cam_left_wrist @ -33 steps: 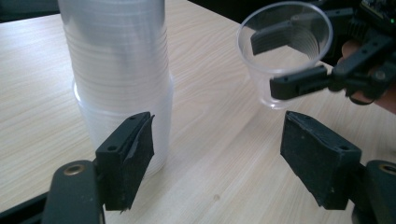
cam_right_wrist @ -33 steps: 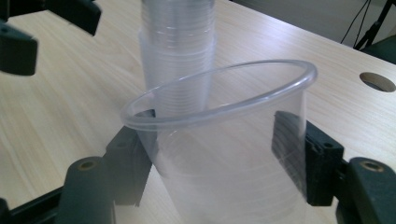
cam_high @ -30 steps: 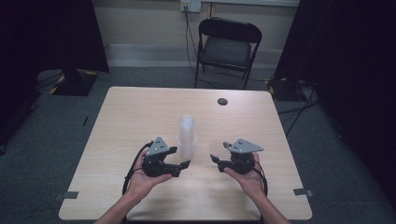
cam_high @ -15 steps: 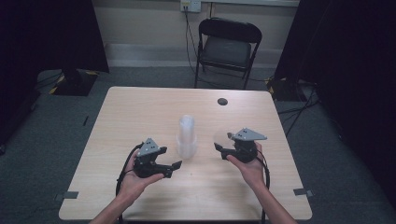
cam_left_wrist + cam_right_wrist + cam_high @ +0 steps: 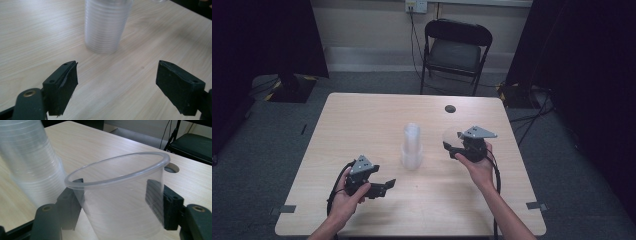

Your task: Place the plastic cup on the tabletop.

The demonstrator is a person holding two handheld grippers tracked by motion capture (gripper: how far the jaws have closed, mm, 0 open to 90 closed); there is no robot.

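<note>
A stack of clear plastic cups [image 5: 412, 145] stands upright mid-table; it rises just beyond my left jaws [image 5: 107, 25] and is blurred at the left of the right gripper view [image 5: 27, 162]. My left gripper [image 5: 384, 186] hovers low near the front left of the stack, a short way off it. Its jaws [image 5: 117, 80] have just been opening and stand open with nothing between them. My right gripper [image 5: 451, 147], right of the stack, is shut on a single clear cup [image 5: 449, 136]. That cup [image 5: 125, 220] is held upright and slightly tilted, its sides pinched by both pads.
The wooden table [image 5: 362, 120] has a round black cable hole [image 5: 450, 108] near its far edge, also seen behind the held cup [image 5: 171, 168]. A black folding chair [image 5: 455, 50] stands behind the table. Cables trail from both grippers toward the near edge.
The left gripper has let go of the stack and drawn back to the near left, jaws wider. The right gripper has carried one cup away from the stack, farther up the table.
</note>
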